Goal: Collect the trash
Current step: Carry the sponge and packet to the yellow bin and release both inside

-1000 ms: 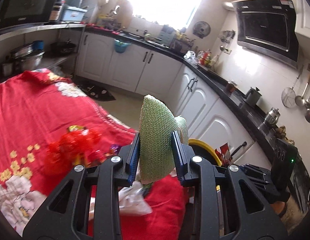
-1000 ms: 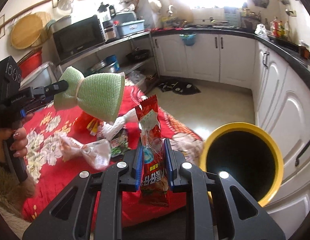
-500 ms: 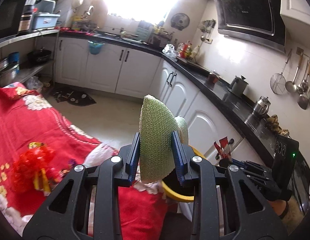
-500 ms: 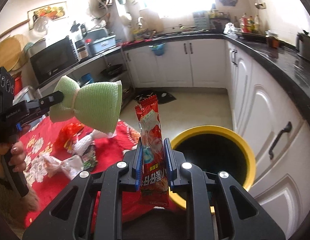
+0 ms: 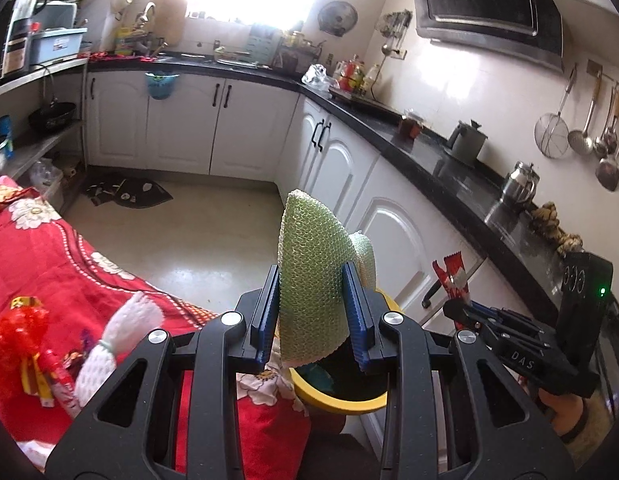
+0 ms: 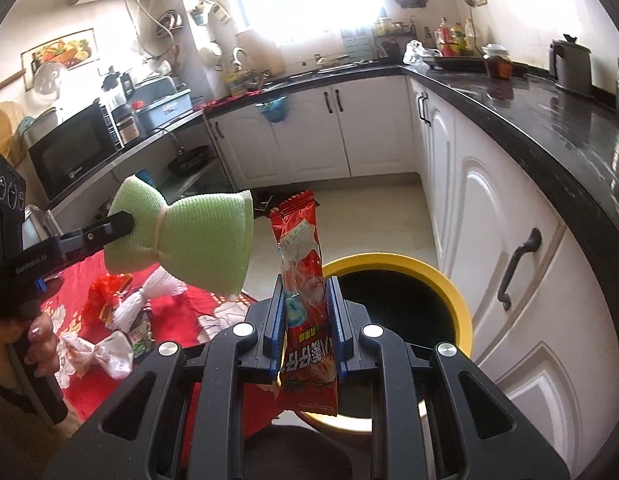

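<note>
My left gripper (image 5: 312, 312) is shut on a green foam net sleeve (image 5: 311, 280), tied in the middle like a bow (image 6: 189, 240). Just beyond and below it stands the yellow-rimmed trash bin (image 5: 341, 400). My right gripper (image 6: 305, 316) is shut on a red snack wrapper (image 6: 303, 280) that stands upright between the blue pads, at the near left rim of the bin (image 6: 449, 292). In the left wrist view the right gripper (image 5: 455, 308) shows at right with the wrapper (image 5: 451, 276). In the right wrist view the left gripper (image 6: 123, 222) comes in from the left.
More trash lies on the red flowered cloth (image 5: 37, 264): a white foam net (image 5: 117, 336), a red crumpled bag (image 5: 13, 332), white wrappers (image 6: 105, 352). White cabinets (image 6: 489, 208) under a black counter (image 6: 549, 120) stand right behind the bin. A tiled floor (image 5: 197, 232) lies beyond.
Both grippers have swung away from the red table toward the bin, each keeping its item. The bin now lies straight under the green net and right behind the wrapper.
</note>
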A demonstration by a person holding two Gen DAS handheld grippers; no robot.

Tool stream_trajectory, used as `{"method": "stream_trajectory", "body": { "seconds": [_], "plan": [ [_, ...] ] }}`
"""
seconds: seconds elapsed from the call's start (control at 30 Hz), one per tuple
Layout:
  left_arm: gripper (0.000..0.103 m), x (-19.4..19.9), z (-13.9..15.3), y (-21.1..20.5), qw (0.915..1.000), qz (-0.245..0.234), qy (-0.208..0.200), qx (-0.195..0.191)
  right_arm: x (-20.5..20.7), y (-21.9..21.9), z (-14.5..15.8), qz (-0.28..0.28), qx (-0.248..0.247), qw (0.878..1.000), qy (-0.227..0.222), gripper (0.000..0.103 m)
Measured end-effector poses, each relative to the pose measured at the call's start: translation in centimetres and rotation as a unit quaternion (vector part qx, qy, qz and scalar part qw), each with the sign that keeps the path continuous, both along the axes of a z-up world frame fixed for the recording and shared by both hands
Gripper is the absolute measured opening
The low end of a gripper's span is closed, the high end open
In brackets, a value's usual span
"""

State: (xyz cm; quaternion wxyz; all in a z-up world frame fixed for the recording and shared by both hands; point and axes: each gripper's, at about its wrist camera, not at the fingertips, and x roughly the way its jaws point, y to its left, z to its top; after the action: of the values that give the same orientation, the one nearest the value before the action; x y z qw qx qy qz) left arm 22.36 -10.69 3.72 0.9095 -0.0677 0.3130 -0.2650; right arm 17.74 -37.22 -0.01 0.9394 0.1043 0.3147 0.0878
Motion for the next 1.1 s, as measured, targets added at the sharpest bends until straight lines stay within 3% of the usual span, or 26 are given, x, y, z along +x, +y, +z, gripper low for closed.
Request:
{"method": "stream_trajectory", "body": {
  "seconds": [0.9, 1.0, 1.07, 1.1],
  "plan": [
    [0.026, 4.2, -7.7, -6.7, 0.9948, -0.041, 0.07, 0.062, 4.4, -3.3, -7.6, -0.044, 0.025, 0.995, 0.086, 0.022],
    [0.029, 4.5, -8.4, -6.8, 0.9939, -0.031, 0.074, 0.075, 4.7, -3.6, -7.9, -0.052, 0.028, 0.994, 0.091, 0.035],
    [0.048, 4.5, -8.4, -6.9, 0.9939, -0.026, 0.076, 0.075, 4.7, -3.6, -7.9, -0.059, 0.02, 0.994, 0.09, 0.045],
    [0.051, 4.6, -8.4, -6.7, 0.9941, -0.021, 0.077, 0.074, 4.5, -3.7, -8.0, -0.061, 0.02, 0.994, 0.089, 0.047]
  ]
}}
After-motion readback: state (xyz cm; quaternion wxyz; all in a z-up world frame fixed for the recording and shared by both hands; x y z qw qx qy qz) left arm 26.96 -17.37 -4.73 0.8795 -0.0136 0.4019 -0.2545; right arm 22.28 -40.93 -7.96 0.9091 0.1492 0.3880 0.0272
